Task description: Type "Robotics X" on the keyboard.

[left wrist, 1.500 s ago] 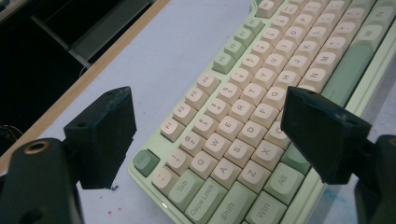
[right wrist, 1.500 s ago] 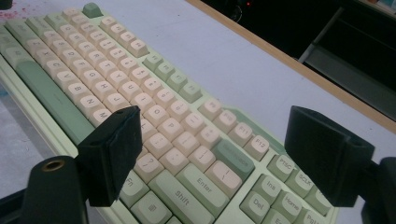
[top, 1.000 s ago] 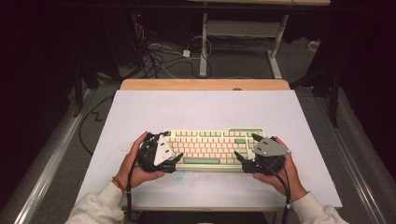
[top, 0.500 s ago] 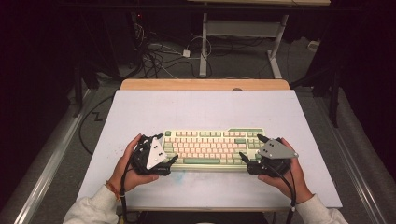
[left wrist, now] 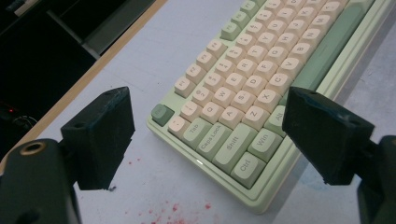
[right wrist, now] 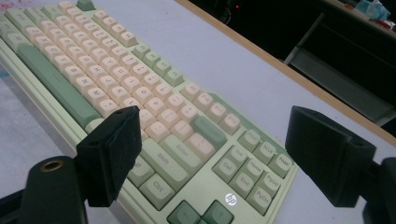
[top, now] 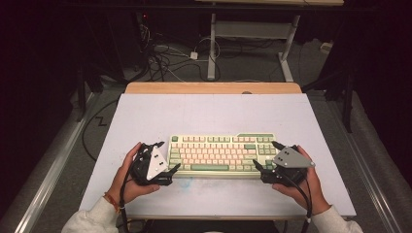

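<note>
A pale green keyboard [top: 222, 154] with cream and sage keys lies flat near the front middle of the light grey surface [top: 214, 111], its long side running left to right in front of me. My left tool [top: 171, 169] sits at the keyboard's left end, and in the left gripper view its two black jaws stand spread wide and released, one over bare surface beside the Esc corner, the other over the front edge near the Alt key, gripping nothing. My right tool [top: 265, 156] mirrors it at the right end; in the right gripper view its jaws are likewise spread wide and empty, straddling the Shift, Enter and arrow-key [right wrist: 198, 214] corner just above the HP logo [right wrist: 229, 199]. I judge the step in hand to be taking hold of the keyboard by both short ends. To do that well, I would lower each tool so one jaw slips under or against the case edge rather than onto the keys, and clench both sides evenly so the board does not twist or skid. My left hand [top: 130, 174] and right hand [top: 301, 182] come up from the near edge, each wrapped around its tool, angled inward toward the keyboard. Faint red specks [left wrist: 177, 210] mark the surface by the left corner.
</note>
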Demonstrator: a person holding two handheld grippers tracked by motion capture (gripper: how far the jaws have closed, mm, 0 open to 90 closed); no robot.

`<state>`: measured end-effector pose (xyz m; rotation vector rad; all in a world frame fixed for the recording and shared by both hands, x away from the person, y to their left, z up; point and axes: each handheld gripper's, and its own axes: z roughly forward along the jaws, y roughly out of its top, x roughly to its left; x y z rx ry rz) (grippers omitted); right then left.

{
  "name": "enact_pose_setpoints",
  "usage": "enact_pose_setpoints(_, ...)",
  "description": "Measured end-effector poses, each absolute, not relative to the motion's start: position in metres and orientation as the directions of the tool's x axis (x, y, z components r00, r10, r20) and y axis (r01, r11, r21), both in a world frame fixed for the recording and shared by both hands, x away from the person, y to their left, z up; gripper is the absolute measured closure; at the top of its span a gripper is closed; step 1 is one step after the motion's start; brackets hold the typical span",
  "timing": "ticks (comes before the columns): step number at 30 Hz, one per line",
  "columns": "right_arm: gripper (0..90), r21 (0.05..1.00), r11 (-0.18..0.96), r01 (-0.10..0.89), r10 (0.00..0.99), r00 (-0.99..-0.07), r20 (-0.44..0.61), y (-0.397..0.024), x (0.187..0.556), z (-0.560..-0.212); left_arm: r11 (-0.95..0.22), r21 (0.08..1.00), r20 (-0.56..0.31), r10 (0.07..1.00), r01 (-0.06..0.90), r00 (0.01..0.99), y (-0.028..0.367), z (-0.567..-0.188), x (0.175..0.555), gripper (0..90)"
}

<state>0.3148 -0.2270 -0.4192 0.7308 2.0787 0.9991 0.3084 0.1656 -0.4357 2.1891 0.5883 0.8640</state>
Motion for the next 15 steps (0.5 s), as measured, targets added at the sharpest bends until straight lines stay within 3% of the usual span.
enact_pose_setpoints(15,18.8,0.808,0.559,0.184,0.73,-0.573,-0.374,-0.235,0.31,-0.421,-0.637,0.746,0.381,0.649,0.197,0.658,0.184,-0.444,0.3,16.0)
